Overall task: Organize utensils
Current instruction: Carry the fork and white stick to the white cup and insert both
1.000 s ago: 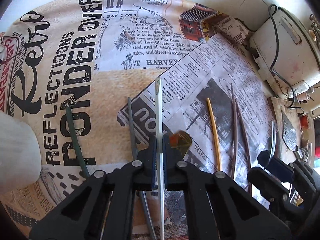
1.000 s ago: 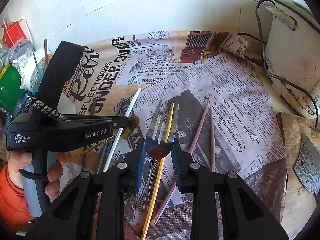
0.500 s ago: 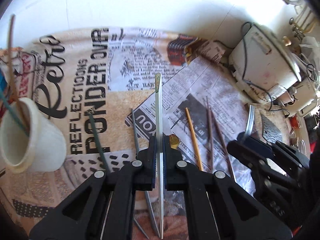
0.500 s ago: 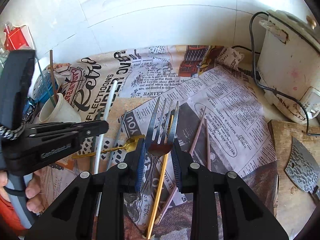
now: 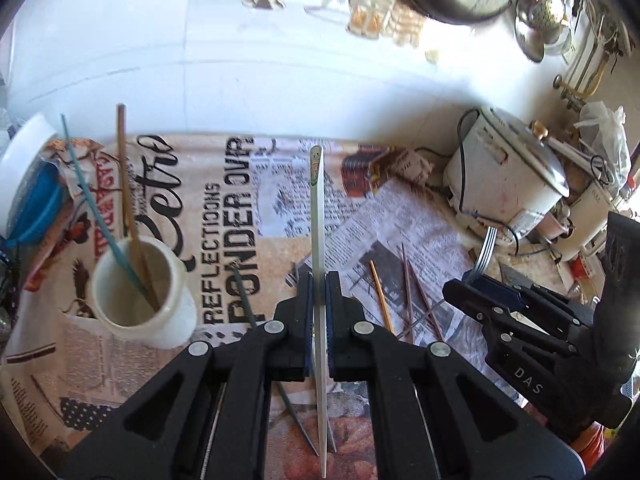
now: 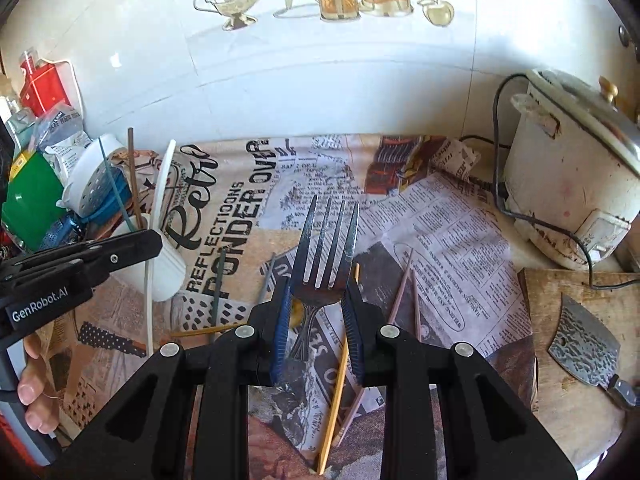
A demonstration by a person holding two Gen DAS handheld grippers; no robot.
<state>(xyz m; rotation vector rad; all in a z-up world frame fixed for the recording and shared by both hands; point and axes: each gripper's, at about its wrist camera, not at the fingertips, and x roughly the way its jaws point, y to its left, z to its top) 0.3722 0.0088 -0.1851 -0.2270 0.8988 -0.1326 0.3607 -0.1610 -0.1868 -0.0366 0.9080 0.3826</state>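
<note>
Counted: one fork (image 6: 326,256); one white chopstick (image 5: 318,280); one yellow chopstick (image 6: 336,396); two brown chopsticks (image 5: 412,292); one white cup (image 5: 140,292) holding two sticks (image 5: 128,208); one cleaver (image 6: 586,352); one rice cooker (image 6: 576,196).

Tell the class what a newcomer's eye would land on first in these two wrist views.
First the metal fork, tines up, clamped in the right gripper mid-frame. Then the long white chopstick pinched upright in the left gripper. Left of it stands a white cup holding two sticks on the newspaper-print cloth.
</note>
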